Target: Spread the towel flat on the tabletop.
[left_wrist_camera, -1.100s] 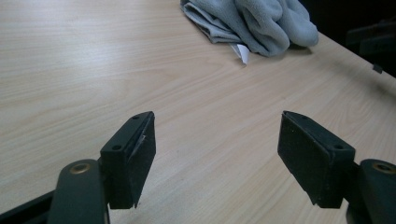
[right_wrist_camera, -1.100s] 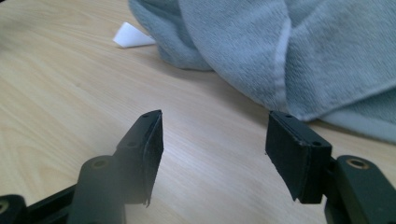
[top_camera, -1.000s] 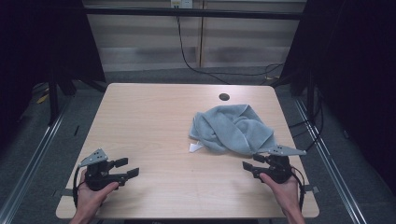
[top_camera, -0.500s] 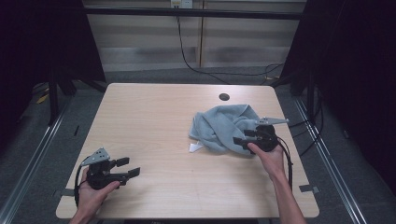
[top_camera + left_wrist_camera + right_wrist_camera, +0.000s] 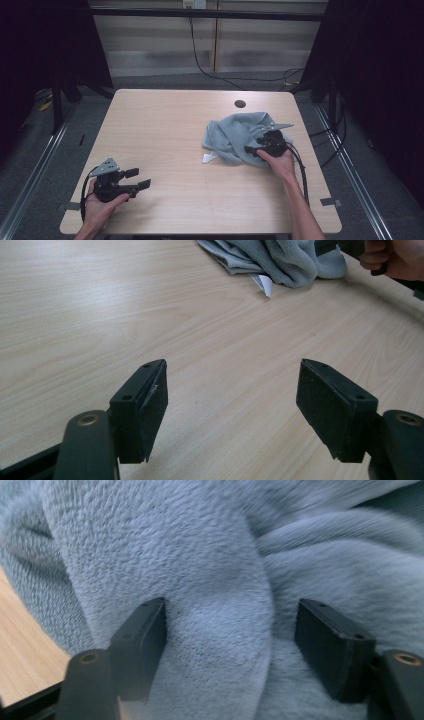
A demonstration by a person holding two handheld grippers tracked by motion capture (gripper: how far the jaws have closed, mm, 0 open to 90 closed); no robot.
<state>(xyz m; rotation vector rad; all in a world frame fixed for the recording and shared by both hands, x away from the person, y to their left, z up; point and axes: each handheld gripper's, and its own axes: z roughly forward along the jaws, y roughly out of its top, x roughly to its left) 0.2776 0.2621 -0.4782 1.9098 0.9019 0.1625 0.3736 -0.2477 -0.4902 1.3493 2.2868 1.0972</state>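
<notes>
A crumpled grey-blue towel [image 5: 235, 132] lies on the right half of the wooden table [image 5: 165, 125], with a white tag [image 5: 209, 158] sticking out at its near left edge. My right gripper [image 5: 251, 149] sits against the towel's near right side. Its jaws have just been opening and now stand wide, open. In the right gripper view a raised fold of the towel [image 5: 215, 555] runs between them [image 5: 230, 645], unpinched. My left gripper [image 5: 137, 178] rests near the table's front left corner. It is open over bare wood [image 5: 232, 405], and the towel [image 5: 280, 257] lies far ahead of it.
A dark round cable hole [image 5: 240, 104] is set into the table behind the towel. Black cables trail from both grippers over the table's near edge. Metal rails run along the floor on both sides, and dark curtains surround the table.
My right gripper has travelled from the near right edge of the table forward and left onto the towel. The left gripper has stayed where it was.
</notes>
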